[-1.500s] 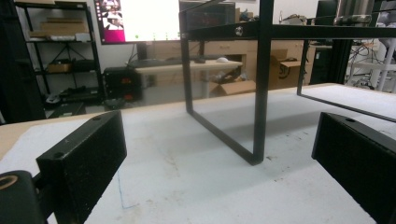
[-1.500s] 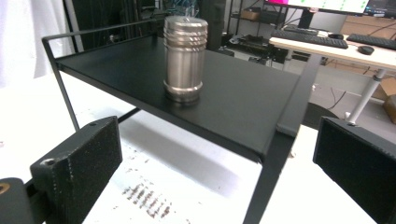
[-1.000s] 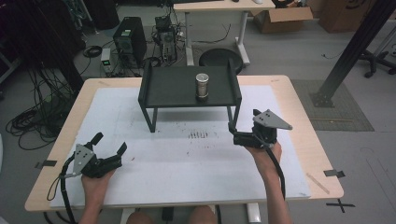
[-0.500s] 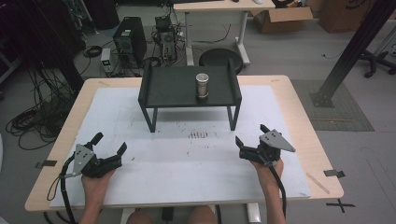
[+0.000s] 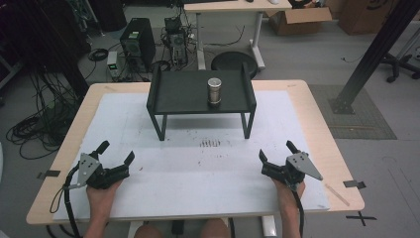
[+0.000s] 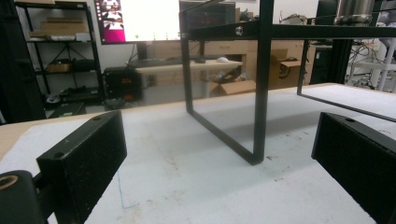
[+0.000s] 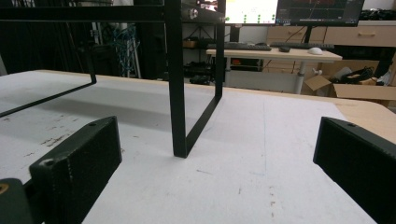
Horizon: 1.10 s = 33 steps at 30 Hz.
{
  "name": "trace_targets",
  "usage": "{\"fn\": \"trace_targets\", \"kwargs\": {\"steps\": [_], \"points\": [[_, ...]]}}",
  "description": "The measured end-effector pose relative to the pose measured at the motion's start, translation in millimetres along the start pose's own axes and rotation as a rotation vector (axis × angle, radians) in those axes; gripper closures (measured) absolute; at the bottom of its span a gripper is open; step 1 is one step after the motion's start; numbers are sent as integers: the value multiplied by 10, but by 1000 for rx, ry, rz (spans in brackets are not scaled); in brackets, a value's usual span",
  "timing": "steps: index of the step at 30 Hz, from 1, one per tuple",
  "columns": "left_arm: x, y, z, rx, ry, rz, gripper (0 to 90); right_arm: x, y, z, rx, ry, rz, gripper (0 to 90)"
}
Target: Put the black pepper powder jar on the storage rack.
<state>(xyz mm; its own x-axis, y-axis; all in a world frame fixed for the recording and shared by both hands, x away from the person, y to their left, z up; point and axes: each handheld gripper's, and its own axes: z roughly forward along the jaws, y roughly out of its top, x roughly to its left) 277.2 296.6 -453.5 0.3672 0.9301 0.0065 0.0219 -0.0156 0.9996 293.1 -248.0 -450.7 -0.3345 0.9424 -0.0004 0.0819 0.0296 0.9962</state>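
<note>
I see a small metal can standing up straight on top of the black stand, a bit to the right of the stand's middle. That can is the thing to pick up, I think. It looks shiny and hard, so it may be slippery, and I guess it won't squash. I can't tell if it is full or empty, so I can't tell if it is heavy. I would grab it around its round side, about halfway up, and squeeze gently so it doesn't tip.

My left gripper sits low on the white mat, in front of the stand and off to its left side. Its jaws are spread wide with nothing between them. My right gripper sits in front of the stand too, off to its right side. Its jaws are also wide apart and hold nothing. Both are well apart from the can.

The mat is flat, with some dark marks just in front of the stand. It lies on a wooden table.

Behind the stand, past the table, I see a computer box, cables on the floor, another desk and cardboard boxes.
</note>
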Motion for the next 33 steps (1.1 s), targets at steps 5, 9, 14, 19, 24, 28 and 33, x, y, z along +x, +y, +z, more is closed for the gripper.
{"fn": "trace_targets", "kwargs": {"steps": [5, 9, 14, 19, 24, 28, 33], "points": [[0, 0, 0, 0, 0, 0, 36, 9, -20, -43, -46, -12, -6, 13], [0, 0, -1, 0, 0, 0, 36, 15, -38, -81, -86, -17, -9, 18], [0, -1, -1, -1, 0, -1, 36, 16, -43, -90, -95, -13, -10, 9], [0, 0, -1, 0, 0, 0, 36, 13, -44, -92, -97, -12, -7, 6], [0, 0, 0, 0, 0, 0, 36, 12, -45, -93, -98, -11, -7, 4], [0, 0, 0, 0, 0, 1, 36, 13, -44, -93, -98, -11, -8, 4], [0, -1, 0, 0, 0, 1, 36, 14, -45, -93, -99, -11, -8, 6]]}}
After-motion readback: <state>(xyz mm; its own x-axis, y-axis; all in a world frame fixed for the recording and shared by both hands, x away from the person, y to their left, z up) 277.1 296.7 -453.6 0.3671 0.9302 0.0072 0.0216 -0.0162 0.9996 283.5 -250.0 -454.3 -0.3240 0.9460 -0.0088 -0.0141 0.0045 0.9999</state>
